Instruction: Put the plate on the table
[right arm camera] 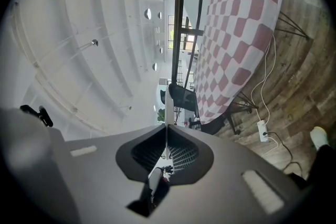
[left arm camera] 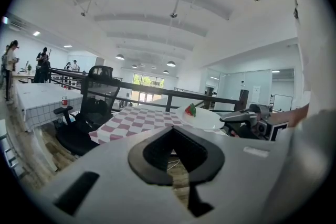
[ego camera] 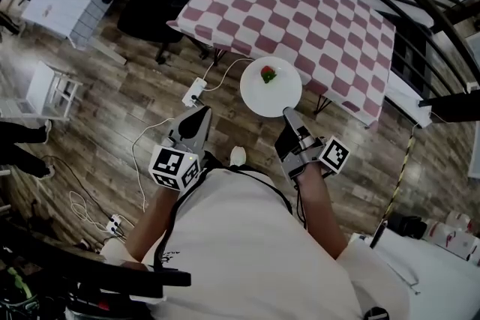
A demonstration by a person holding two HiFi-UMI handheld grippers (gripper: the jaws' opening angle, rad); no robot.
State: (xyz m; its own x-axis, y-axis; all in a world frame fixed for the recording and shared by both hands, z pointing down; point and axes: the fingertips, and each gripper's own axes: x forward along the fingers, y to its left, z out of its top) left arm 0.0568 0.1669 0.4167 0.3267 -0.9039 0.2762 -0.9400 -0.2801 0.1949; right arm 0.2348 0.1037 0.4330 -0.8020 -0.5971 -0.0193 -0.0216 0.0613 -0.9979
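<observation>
Mid-carry: right tongs clamp the plate by its near rim, in the air just short of the worktop; left tongs closed, empty; setting down not yet done.

No words, numbers or brand names legible in any view. Nearest thing to a sign: black-and-white square marker patterns on the left claw's cube and the right claw's cube, which are blocks only, no letters or digits. Small dark print on the person's white shirt is too small to read. White boxes at the lower right edge carry red marks, blurred beyond reading.
</observation>
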